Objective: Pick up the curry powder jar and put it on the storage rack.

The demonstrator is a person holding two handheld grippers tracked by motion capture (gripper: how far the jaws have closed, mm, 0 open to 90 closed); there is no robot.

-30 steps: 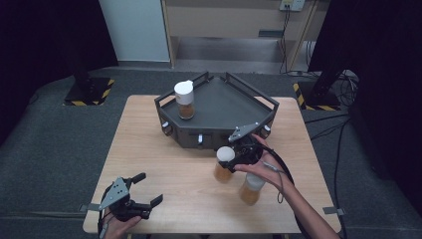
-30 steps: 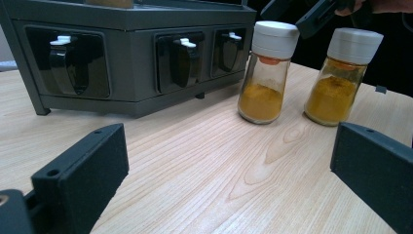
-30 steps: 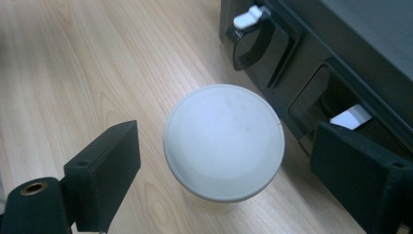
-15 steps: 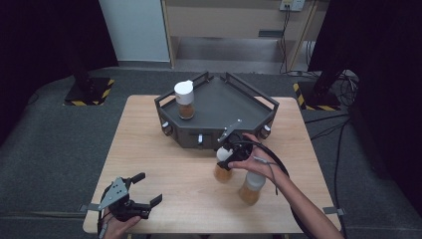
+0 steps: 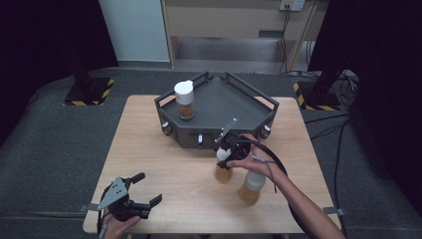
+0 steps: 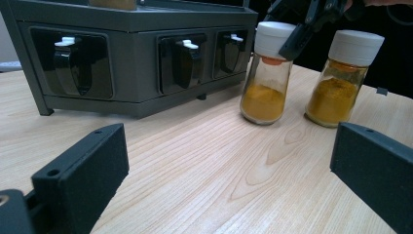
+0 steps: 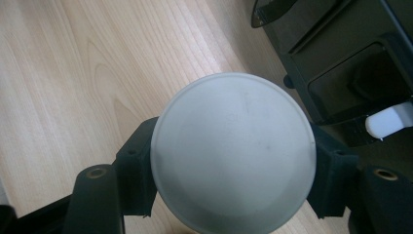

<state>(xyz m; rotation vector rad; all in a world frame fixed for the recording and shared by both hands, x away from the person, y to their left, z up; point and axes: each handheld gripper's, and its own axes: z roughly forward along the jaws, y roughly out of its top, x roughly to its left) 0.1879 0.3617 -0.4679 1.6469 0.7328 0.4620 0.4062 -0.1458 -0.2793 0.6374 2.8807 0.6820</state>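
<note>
Since a second ago, the right claw (image 5: pixel 225 155) has slid leftward over the near spice jar (image 5: pixel 223 168) on the desk (image 5: pixel 164 164), its jaws closing onto the white cap (image 7: pixel 233 152). Left claw (image 5: pixel 142 191) rests open. Glass looks slippery and breakable; the cap seems the safest hold.

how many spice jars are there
3. One jar stands on the rack at its left. One jar stands on the table in front of the rack, gripped at its cap by the right tool. The third stands beside it, nearer the person.
</note>
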